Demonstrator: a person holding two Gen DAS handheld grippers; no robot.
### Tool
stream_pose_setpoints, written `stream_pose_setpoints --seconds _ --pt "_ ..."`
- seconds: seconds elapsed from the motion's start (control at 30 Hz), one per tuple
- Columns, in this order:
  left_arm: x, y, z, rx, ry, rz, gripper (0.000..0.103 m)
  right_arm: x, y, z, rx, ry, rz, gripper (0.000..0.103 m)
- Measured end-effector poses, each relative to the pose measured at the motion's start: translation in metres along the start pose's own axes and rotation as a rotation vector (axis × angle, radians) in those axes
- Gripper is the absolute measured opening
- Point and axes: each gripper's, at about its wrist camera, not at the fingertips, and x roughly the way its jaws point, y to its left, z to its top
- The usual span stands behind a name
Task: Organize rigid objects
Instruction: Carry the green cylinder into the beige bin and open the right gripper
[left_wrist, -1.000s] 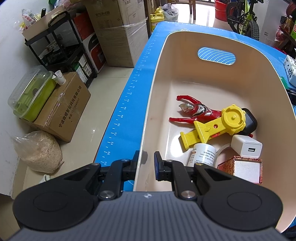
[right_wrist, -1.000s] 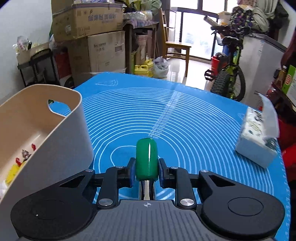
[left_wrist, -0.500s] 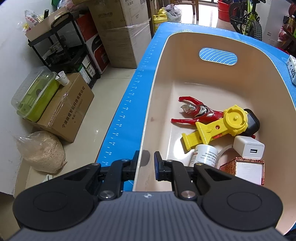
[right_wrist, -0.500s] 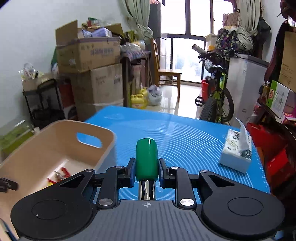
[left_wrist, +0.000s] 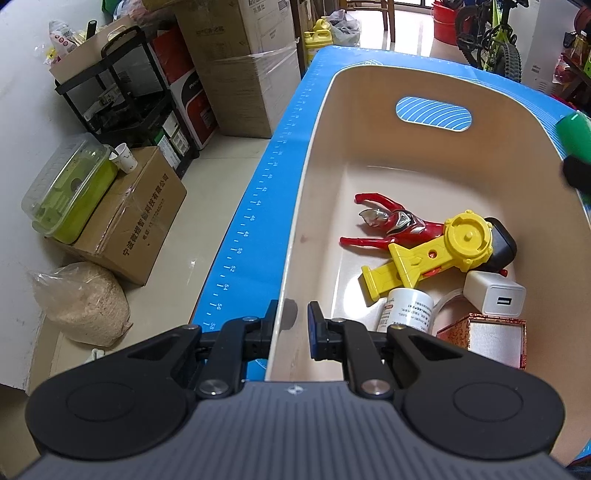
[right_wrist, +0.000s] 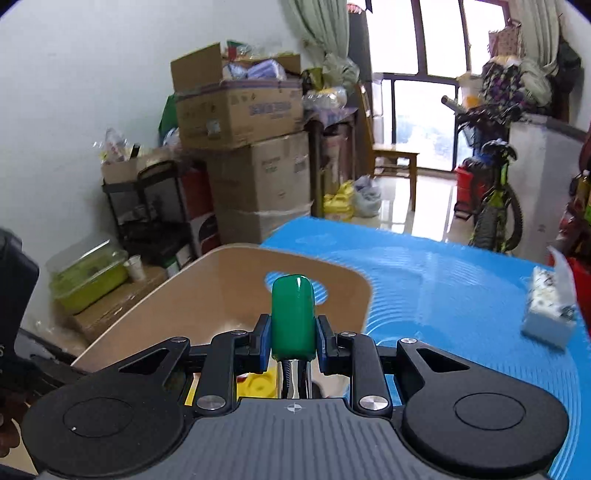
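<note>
My left gripper is shut on the near left wall of a beige bin, one finger outside and one inside. In the bin lie a red figure, a yellow toy, a white charger, a white bottle and a red and silver box. My right gripper is shut on a green-handled tool with a metal shaft, held above the bin. That green handle also shows over the bin's right rim.
The bin stands on a blue mat with a tissue box at its right. Beyond the table's left edge, the floor holds cardboard boxes, a green container and a sack. A bicycle stands behind.
My right gripper has risen and swung left with the green-handled tool, from over the mat to above the bin. The handle now shows in the left wrist view. The left gripper kept still.
</note>
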Motion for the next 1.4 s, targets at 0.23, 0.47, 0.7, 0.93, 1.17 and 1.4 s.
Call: stream_pose_setpoints --seconds 0.23,0.47,0.7,0.93,1.17,1.4 --pt "-0.001 -0.001 0.0 0.002 -0.003 0.003 0.017 0.021 0.02 -0.013 -0.043 0.117 0.03 0.033" --pt "-0.001 -0.002 -0.001 0.005 -0.003 0.01 0.017 0.038 0.035 -0.026 -0.11 0.221 0.02 0.033" --pt "-0.001 -0.003 -0.001 0.007 -0.002 0.019 0.017 0.04 0.037 -0.027 -0.12 0.228 0.039 0.033" --pt "-0.002 -0.003 -0.001 0.003 -0.001 0.015 0.017 0.038 0.031 -0.023 -0.074 0.224 0.049 0.047" --pt "-0.001 0.003 0.0 -0.026 0.0 0.017 0.018 0.026 0.017 -0.013 0.011 0.192 0.032 0.065" --pt "-0.021 0.003 0.001 -0.048 -0.085 0.005 0.043 0.002 0.01 -0.005 0.067 0.129 -0.024 0.079"
